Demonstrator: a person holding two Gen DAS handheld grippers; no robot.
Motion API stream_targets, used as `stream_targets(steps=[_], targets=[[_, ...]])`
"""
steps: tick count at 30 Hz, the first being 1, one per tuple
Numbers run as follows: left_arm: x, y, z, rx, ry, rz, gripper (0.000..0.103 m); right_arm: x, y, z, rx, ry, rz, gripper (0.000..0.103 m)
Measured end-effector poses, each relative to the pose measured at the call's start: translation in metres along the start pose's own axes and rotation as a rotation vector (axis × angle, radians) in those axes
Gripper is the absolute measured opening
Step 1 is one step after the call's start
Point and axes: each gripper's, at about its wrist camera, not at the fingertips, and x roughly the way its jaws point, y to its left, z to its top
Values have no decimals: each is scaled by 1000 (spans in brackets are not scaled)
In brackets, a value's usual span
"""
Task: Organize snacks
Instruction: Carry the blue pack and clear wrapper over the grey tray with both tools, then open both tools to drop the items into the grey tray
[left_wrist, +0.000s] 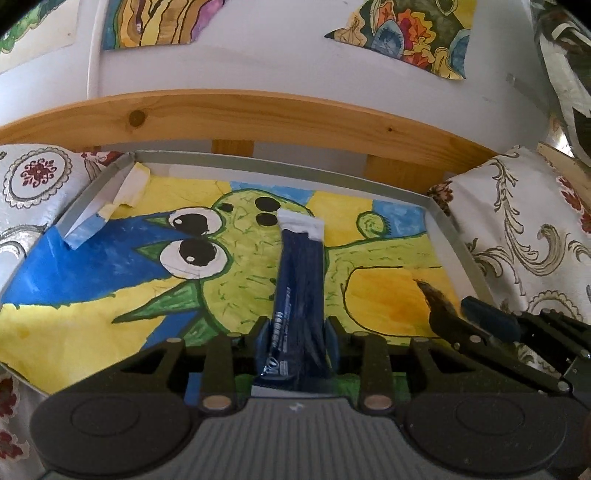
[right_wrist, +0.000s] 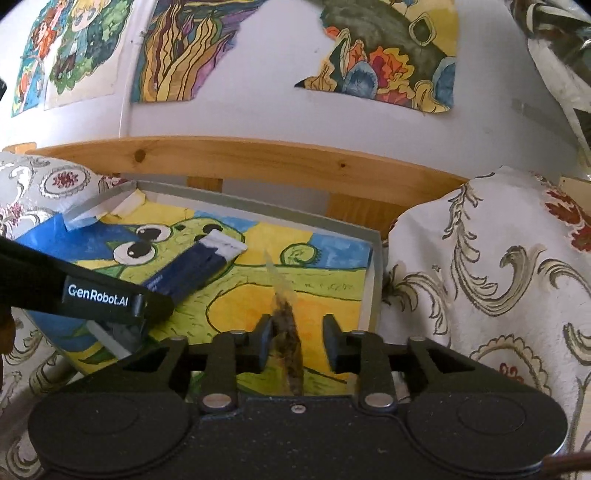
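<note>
Painted drawings cover the white wall behind a grey tray lined with a cartoon painting. Over the tray's middle, the left tool is clamped on a dark blue snack packet. Nearer the tray's right wall, the right tool stands apart around a brownish snack, touching only one finger.

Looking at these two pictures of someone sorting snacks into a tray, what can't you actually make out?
- Left wrist view: the print on the dark blue snack packet is too small to read; its near end is hidden behind the left gripper.
- Right wrist view: the brown clear-wrapped snack is seen edge-on between the fingers of the right gripper; whether they pinch it is unclear.
- Both views: the near edge of the tray is cut off.
</note>
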Motion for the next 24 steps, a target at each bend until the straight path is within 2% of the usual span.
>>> stream_targets(steps=[2,5,8,14,15,18,20,24], targets=[[-4,1,0,-7,-2,7,36,-4,-1,3,3,-10,-3,45],[-13,6,0,-25,-10,19,43,-12,-2,7,0,-25,-3,56],[-25,13,-1,-39,-27,31,49,-23,-2,11,-5,-41,-4,62],[-58,23,-5,-61,-77,52,72,-49,2,20,-13,-77,4,76],[-63,24,-6,-63,-87,54,78,-54,3,21,-13,-84,6,79],[-83,25,-10,-64,-140,84,94,-70,5,25,-8,-103,13,87],[-95,26,-13,-62,-166,101,100,-81,7,27,-7,-117,18,92],[-119,30,-21,-55,-215,129,102,-105,11,27,-3,-150,20,102]])
